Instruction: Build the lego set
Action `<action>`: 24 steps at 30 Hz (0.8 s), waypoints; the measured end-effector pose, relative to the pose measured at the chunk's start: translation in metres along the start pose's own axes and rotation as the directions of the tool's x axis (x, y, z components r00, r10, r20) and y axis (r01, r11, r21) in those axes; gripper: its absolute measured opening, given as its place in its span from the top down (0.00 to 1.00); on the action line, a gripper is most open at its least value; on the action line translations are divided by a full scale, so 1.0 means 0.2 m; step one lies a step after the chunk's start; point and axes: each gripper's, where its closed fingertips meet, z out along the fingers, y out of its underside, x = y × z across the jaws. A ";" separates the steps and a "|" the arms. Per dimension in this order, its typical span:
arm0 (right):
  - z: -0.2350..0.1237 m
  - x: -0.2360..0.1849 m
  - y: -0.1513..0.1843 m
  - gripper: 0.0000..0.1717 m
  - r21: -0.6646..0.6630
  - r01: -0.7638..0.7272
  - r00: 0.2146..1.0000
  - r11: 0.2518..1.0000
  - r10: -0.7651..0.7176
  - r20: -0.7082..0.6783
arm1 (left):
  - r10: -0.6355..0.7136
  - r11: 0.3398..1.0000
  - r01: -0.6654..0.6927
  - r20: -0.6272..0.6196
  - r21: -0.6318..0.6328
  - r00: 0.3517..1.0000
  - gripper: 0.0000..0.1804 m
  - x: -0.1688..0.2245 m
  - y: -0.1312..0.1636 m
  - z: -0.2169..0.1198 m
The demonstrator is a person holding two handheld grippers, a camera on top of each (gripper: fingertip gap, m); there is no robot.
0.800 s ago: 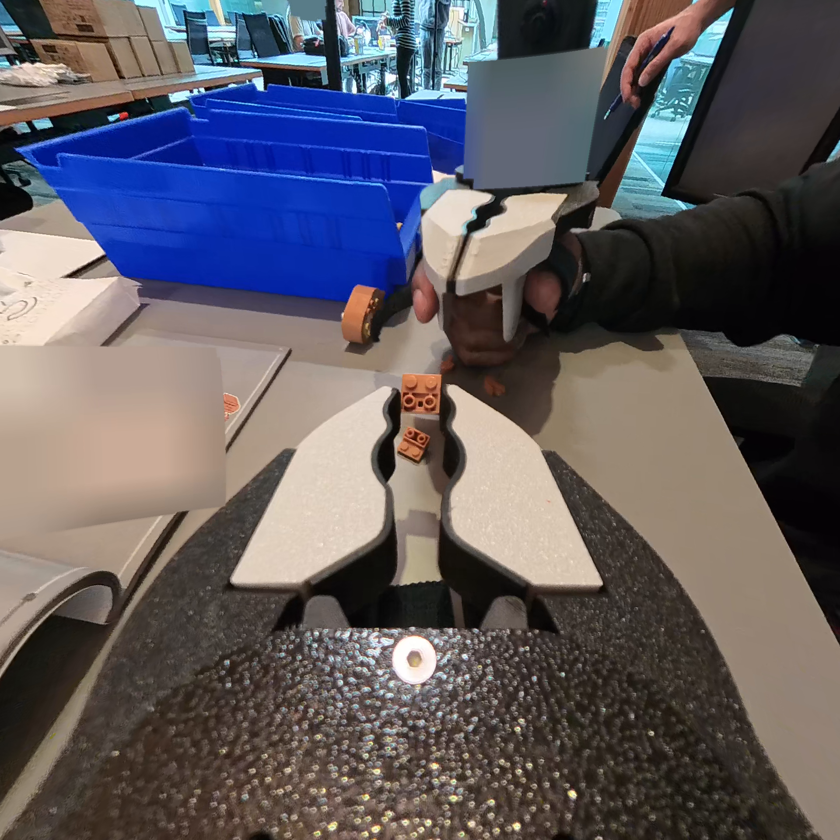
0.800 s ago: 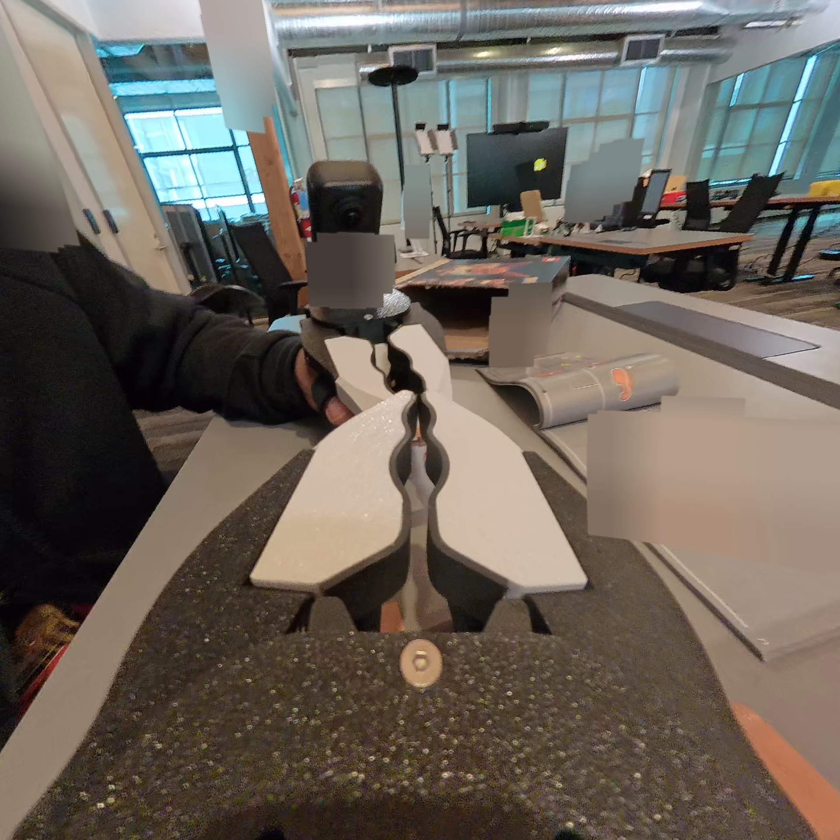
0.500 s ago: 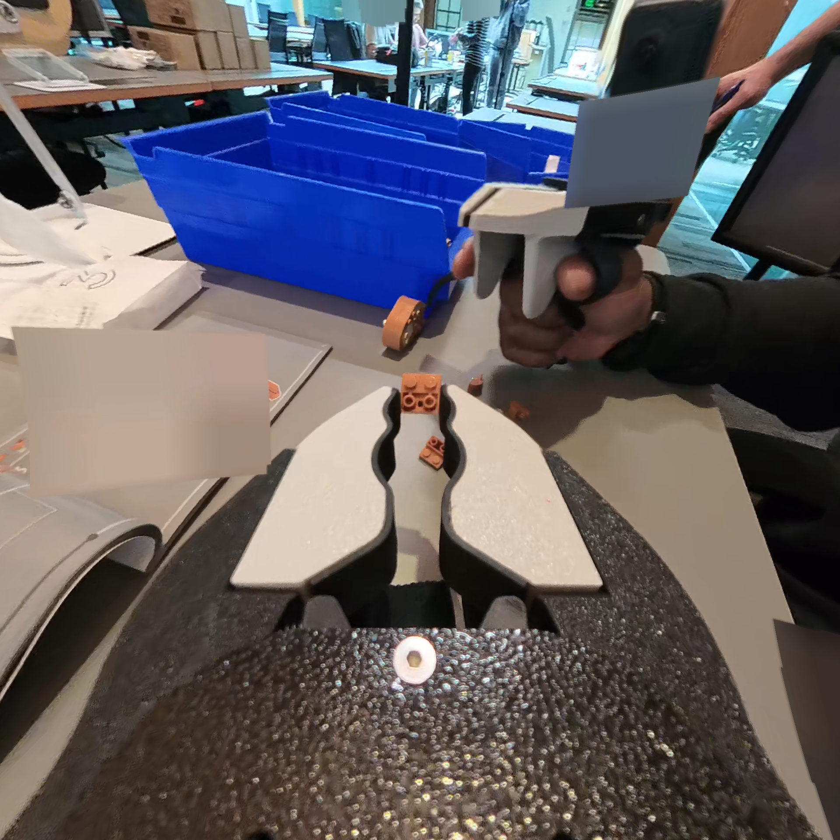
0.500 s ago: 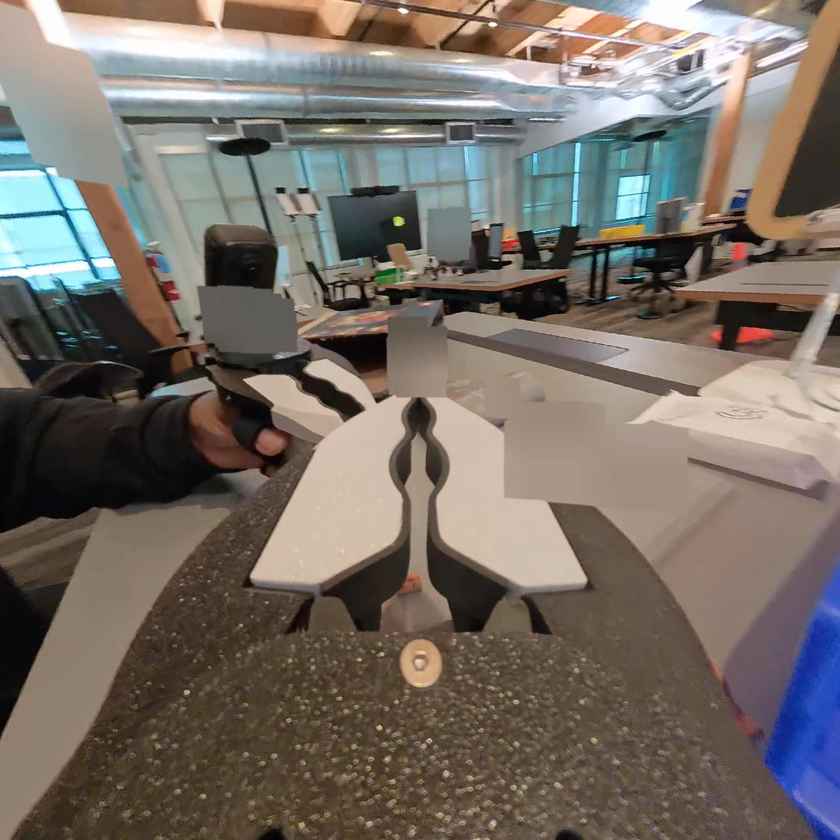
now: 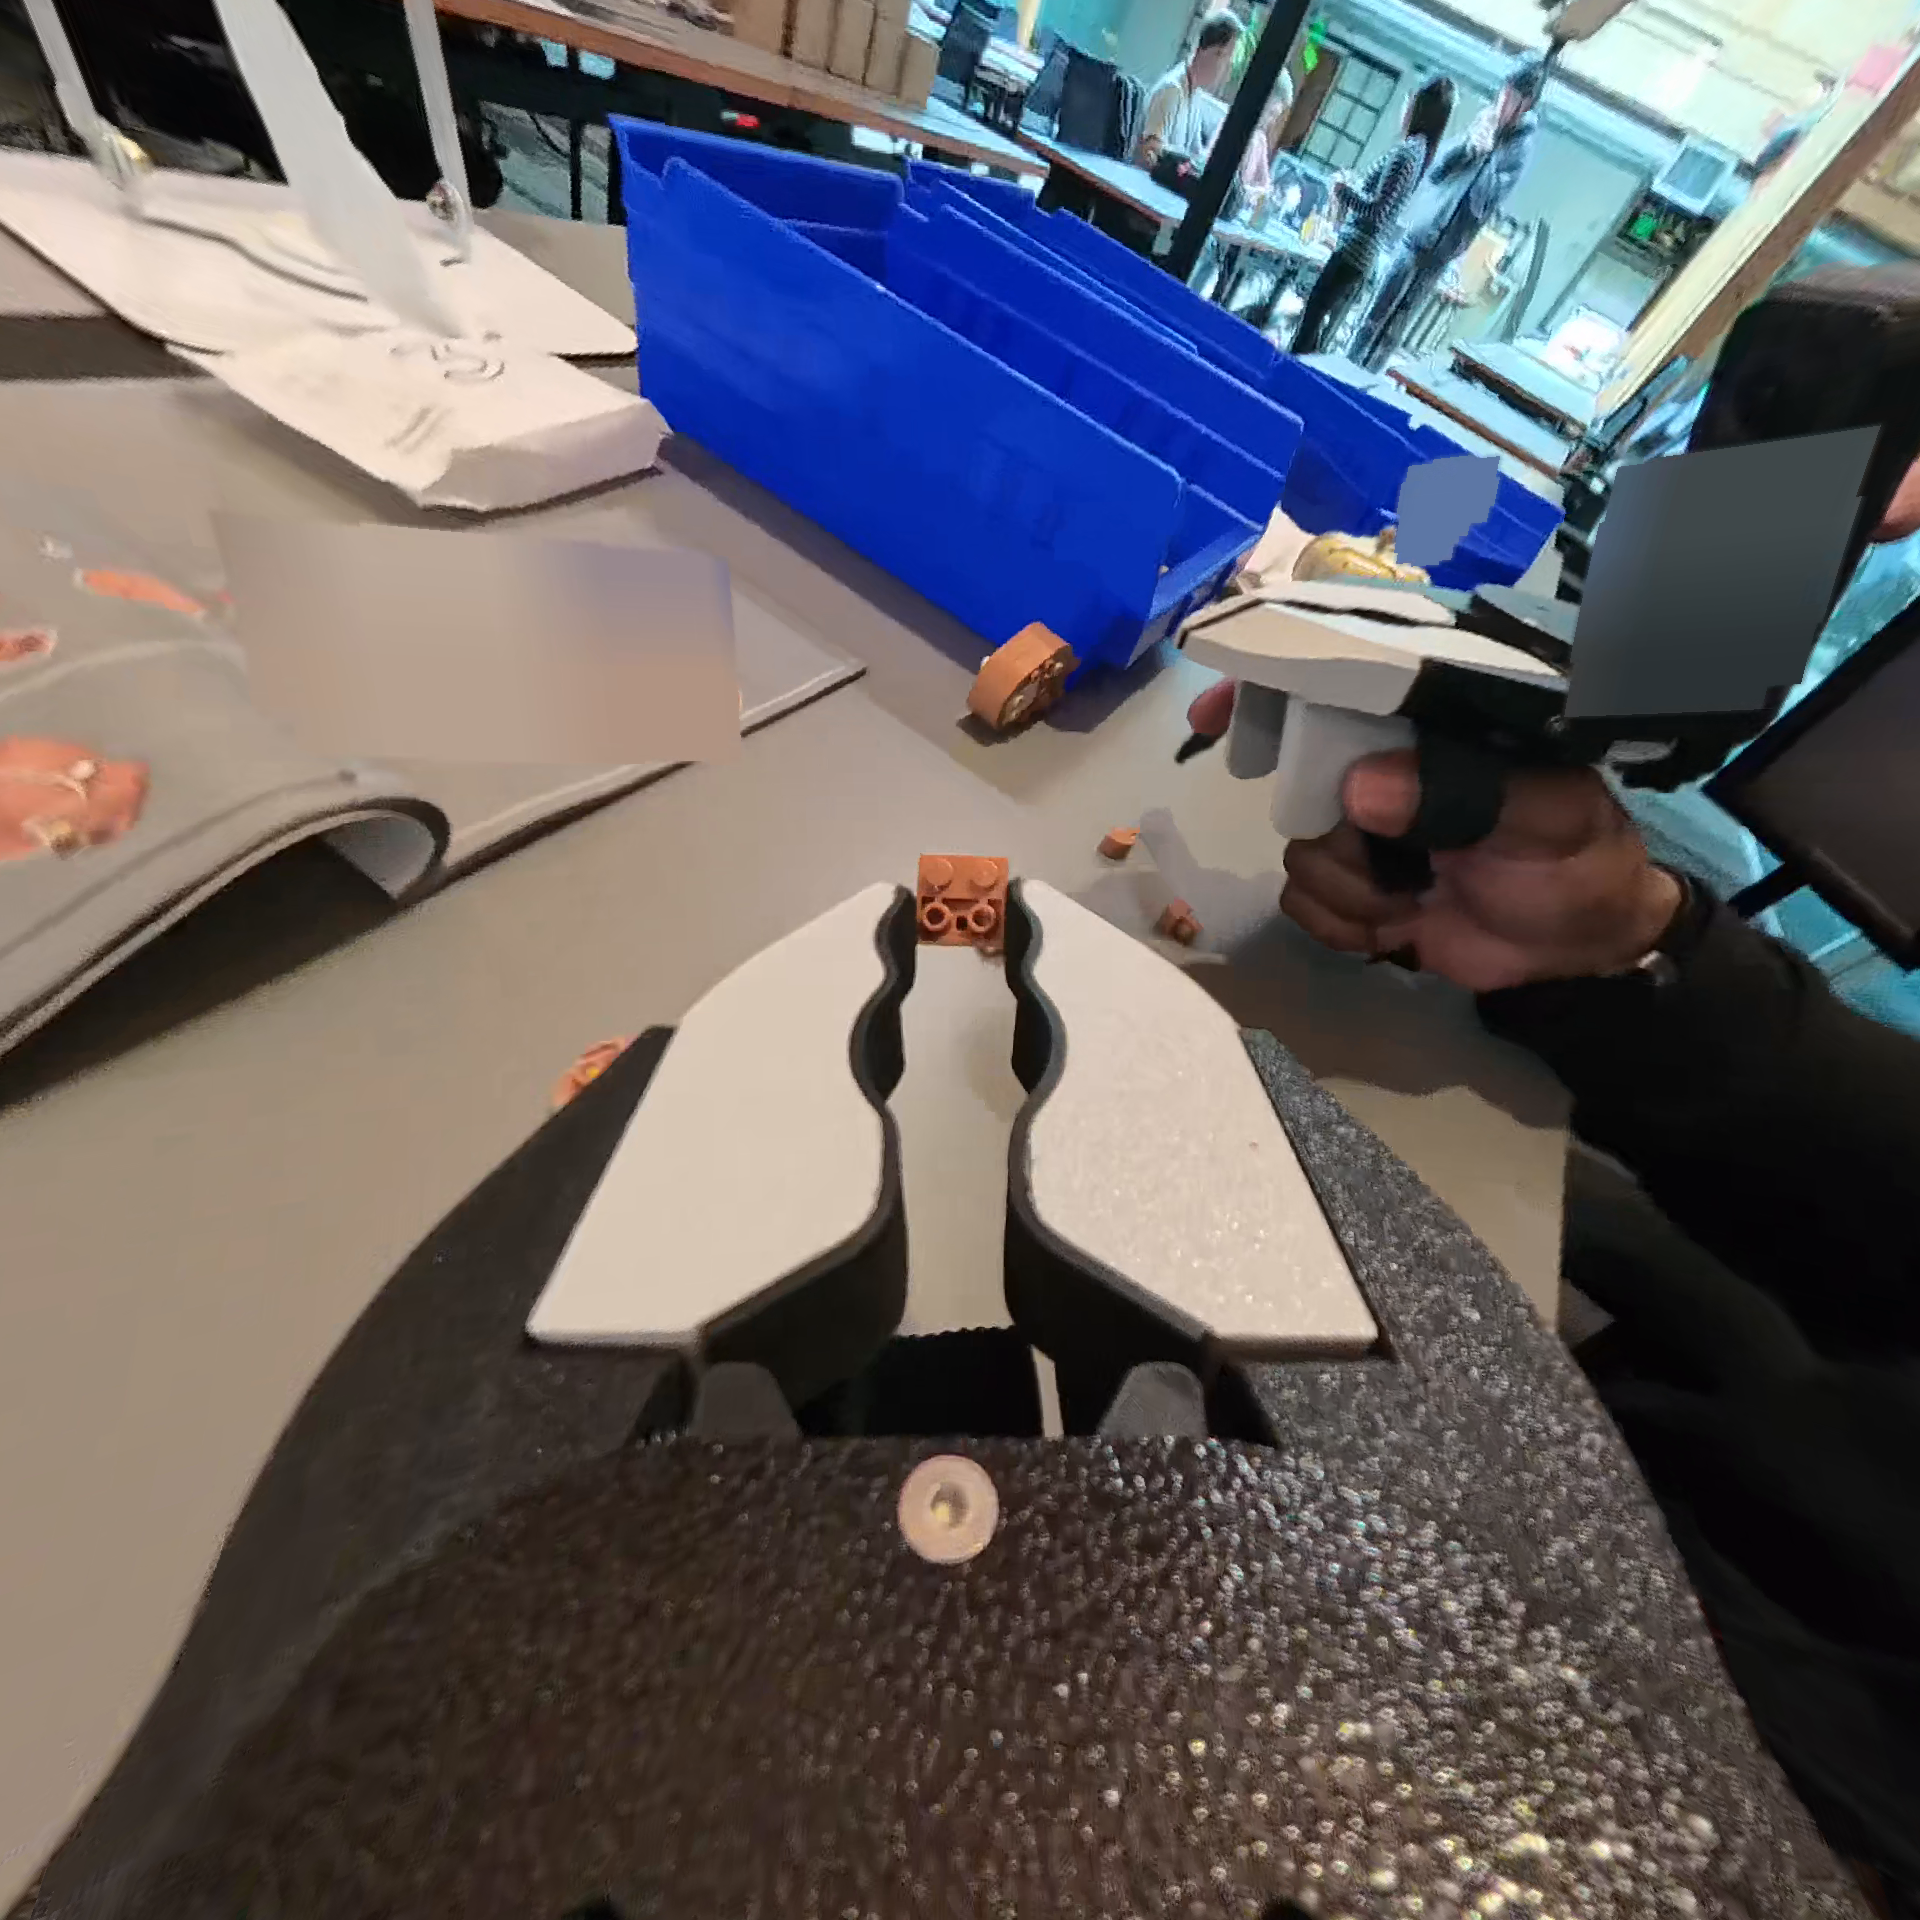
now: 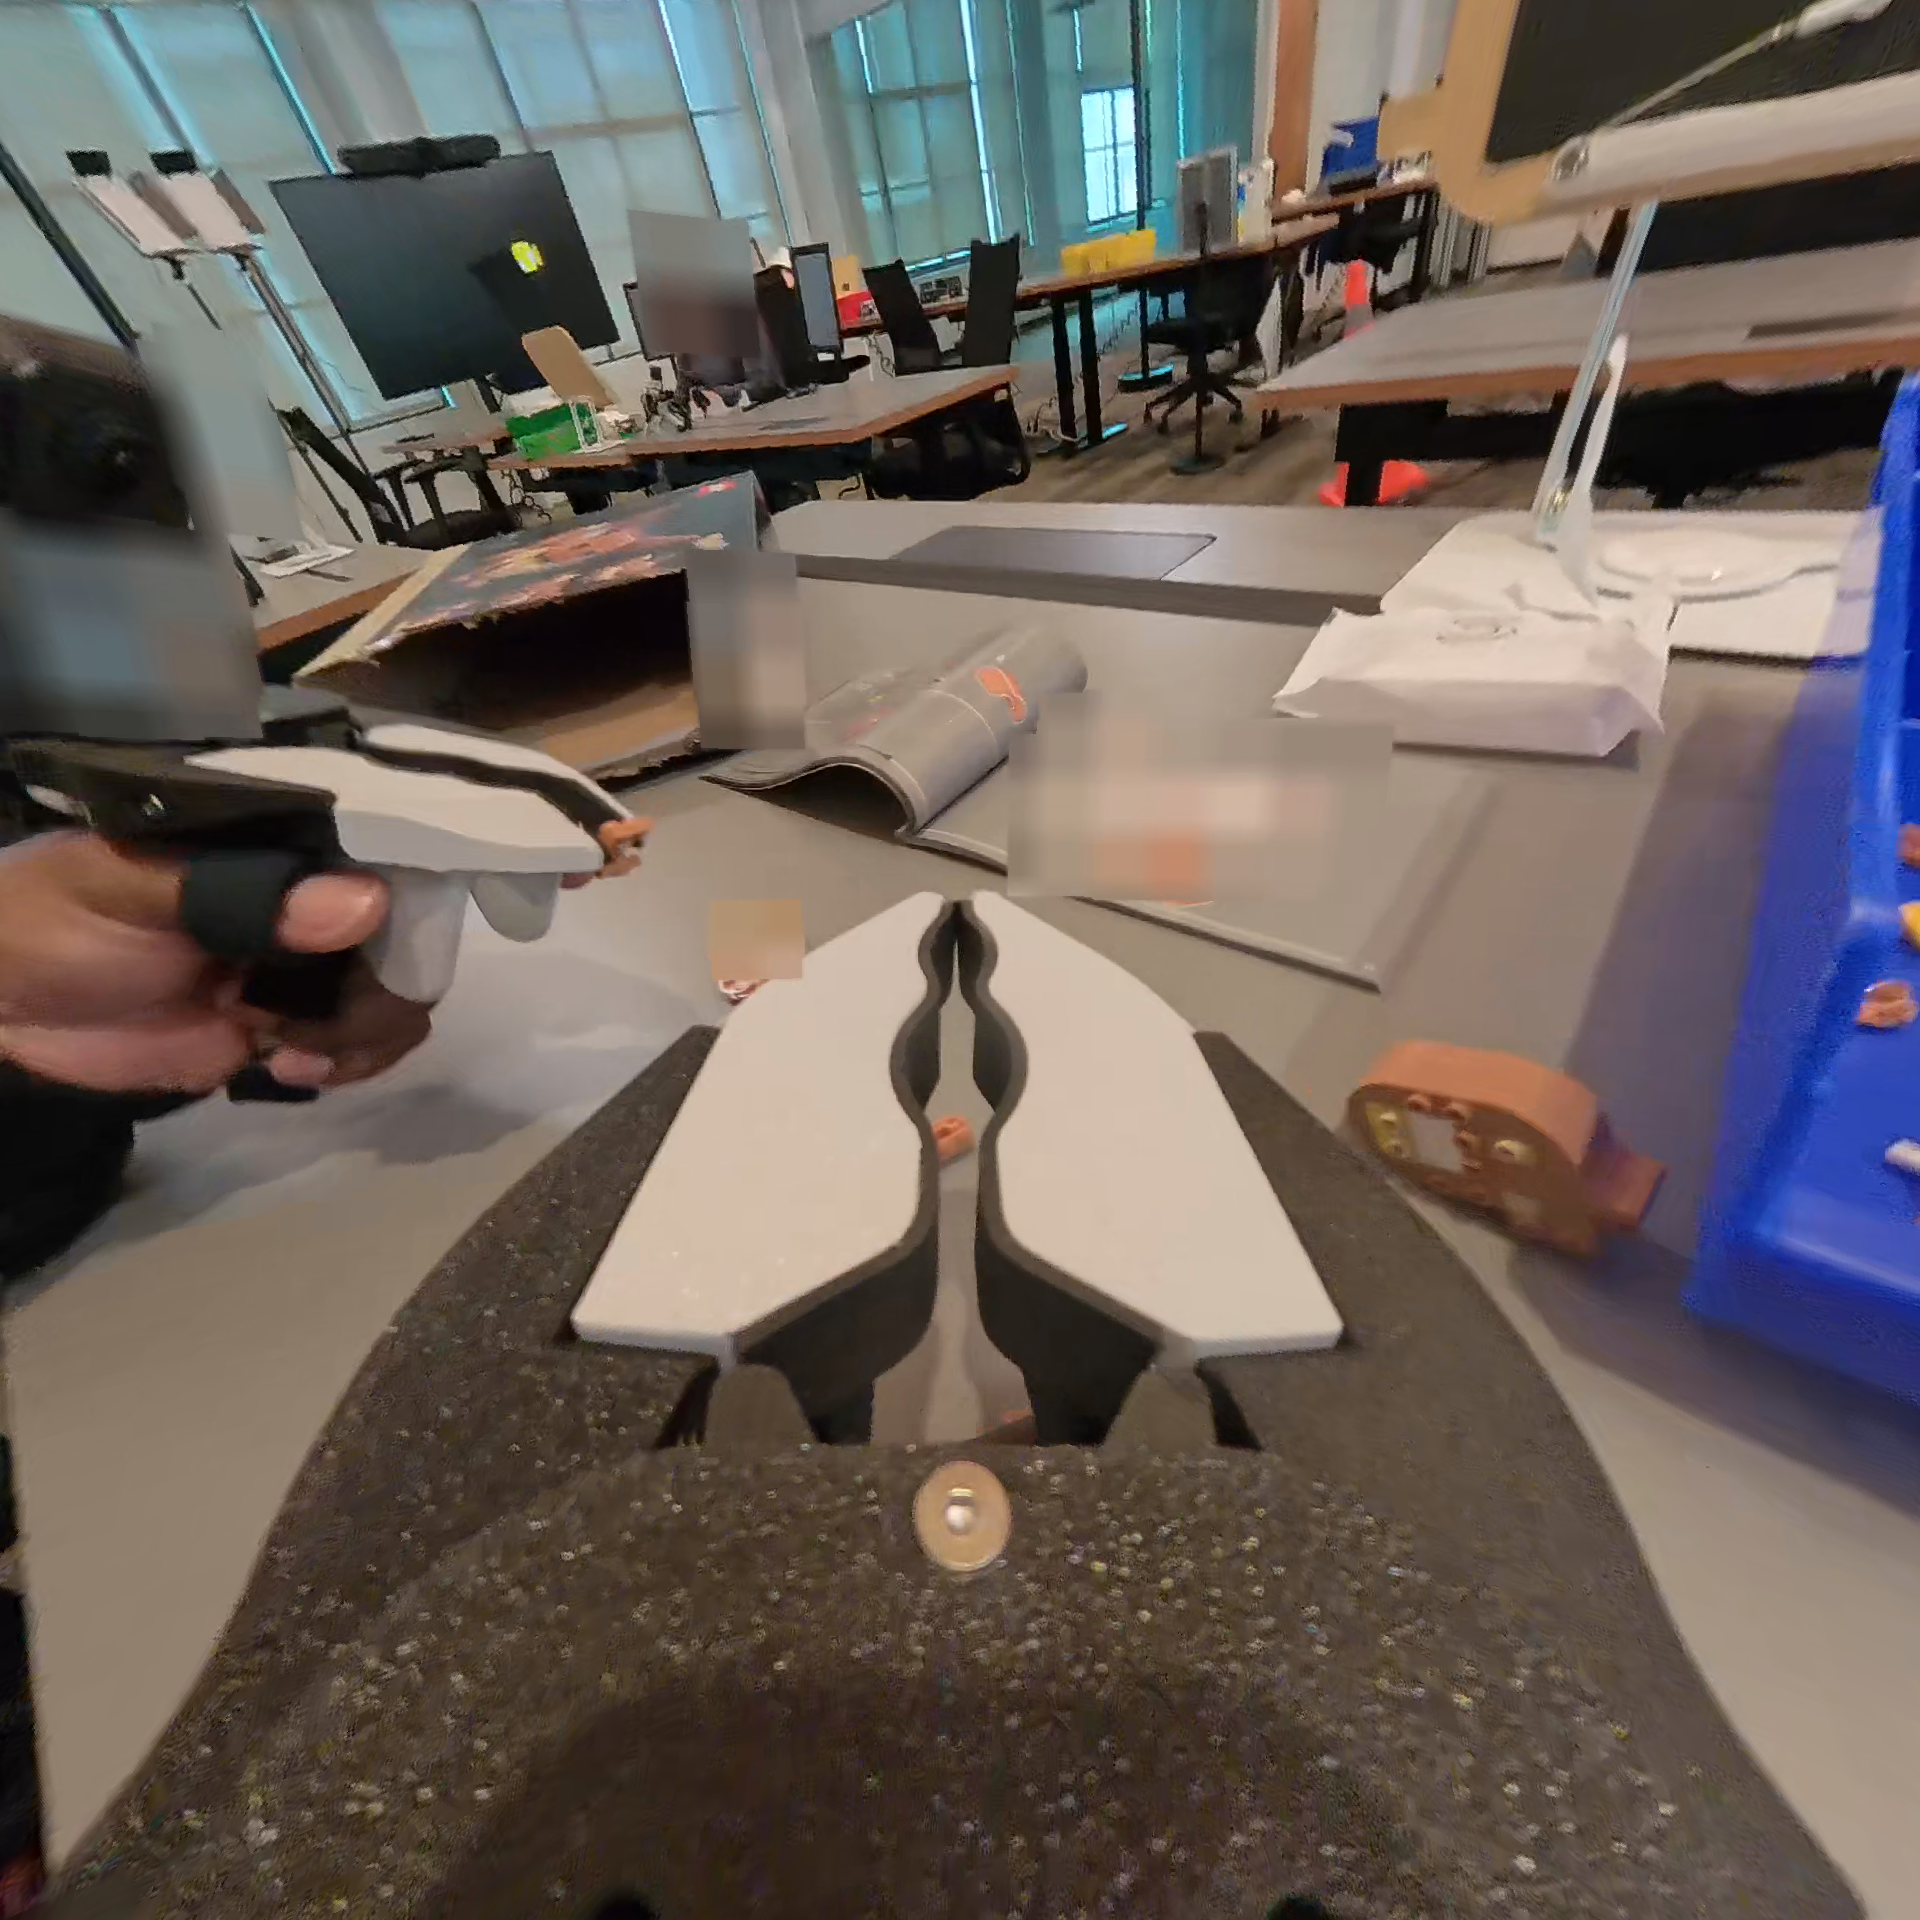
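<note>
The left gripper [image 5: 961, 914] pinches a small orange-brown studded plastic brick [image 5: 961, 902] at its fingertips, raised off the grey table [image 5: 312, 1195], while the right gripper [image 6: 957, 914], at about three o'clock from it, has its fingers pressed together on nothing, near loose brown pieces [image 5: 1179, 920].

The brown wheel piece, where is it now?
In the right wrist view, the wheel piece lies on the table, right of the shut hand-held gripper, beside the blue bin.
</note>
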 end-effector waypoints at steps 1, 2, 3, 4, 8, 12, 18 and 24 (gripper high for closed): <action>0.00 -0.02 0.00 1.00 -0.005 -0.028 1.000 1.000 0.028 0.005 | -0.024 1.000 0.024 -0.007 0.010 1.000 0.91 0.02 0.01 0.00; 0.01 -0.05 0.01 1.00 -0.012 -0.050 0.999 0.999 0.051 0.014 | -0.044 0.999 0.044 -0.016 0.018 0.999 0.91 0.04 0.01 0.00; 0.03 -0.09 0.01 1.00 -0.025 -0.062 0.998 0.998 0.063 0.024 | -0.059 0.998 0.059 -0.026 0.023 0.998 0.91 0.05 0.02 0.00; 0.04 -0.12 0.03 1.00 -0.037 -0.064 0.997 0.997 0.065 0.032 | -0.069 0.997 0.070 -0.034 0.027 0.997 0.91 0.07 0.03 0.01; 0.07 -0.22 0.07 1.00 -0.069 -0.054 0.997 0.996 0.058 0.046 | -0.112 0.993 0.114 -0.067 0.031 0.991 0.91 0.10 0.05 0.05; 0.05 -0.24 0.10 1.00 -0.099 -0.060 0.997 0.993 0.065 0.051 | -0.128 0.992 0.129 -0.074 0.012 0.989 0.91 0.12 0.10 0.08; 0.05 -0.31 0.19 1.00 -0.175 -0.039 0.996 0.984 0.054 0.077 | -0.117 0.993 0.117 -0.072 0.000 0.991 0.91 0.14 0.11 0.11; -0.11 -0.04 0.09 1.00 -0.112 -0.018 0.996 0.994 0.009 -0.089 | -0.119 0.992 0.120 -0.037 0.027 0.992 0.91 0.09 0.09 0.09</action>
